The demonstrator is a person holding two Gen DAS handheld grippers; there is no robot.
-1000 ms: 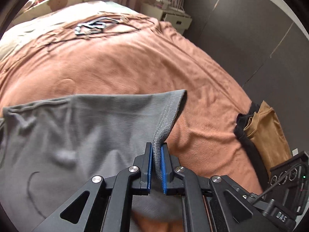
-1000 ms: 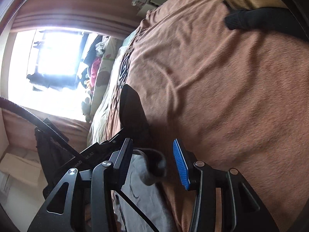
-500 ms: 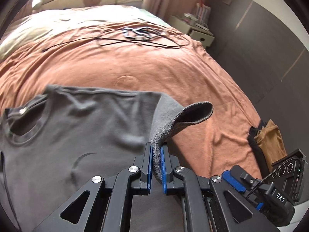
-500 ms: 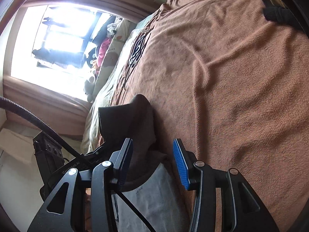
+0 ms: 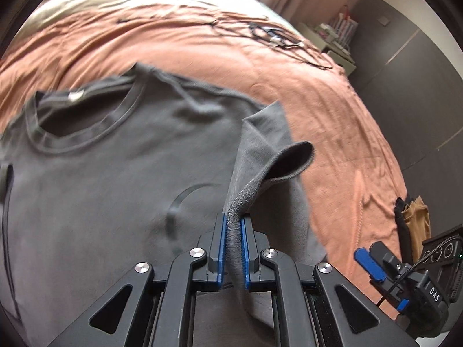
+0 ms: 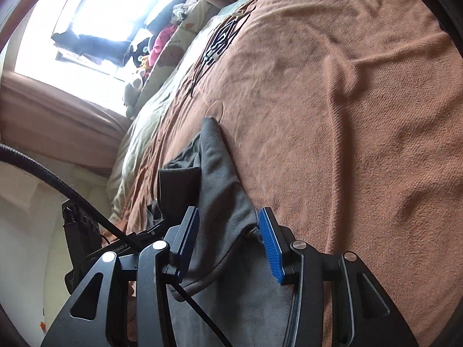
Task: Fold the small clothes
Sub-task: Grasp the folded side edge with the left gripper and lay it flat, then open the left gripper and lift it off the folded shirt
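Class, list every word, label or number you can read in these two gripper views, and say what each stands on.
"DAS": white letters on the black body of the right gripper.
"Robot." then blurred letters: white print on the left gripper's body.
White neck label inside the grey T-shirt: too blurred to read.

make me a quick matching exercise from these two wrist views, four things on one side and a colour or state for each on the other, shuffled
Things:
1. left gripper
2. right gripper
3. bed cover
4. T-shirt

States or colours:
A. orange-brown
B. grey, lying neck hole up on the bed
C. jaws apart, pads not pressing the cloth
D. shut on a sleeve

Pairs: 1-D, 2-C, 3-A, 4-B
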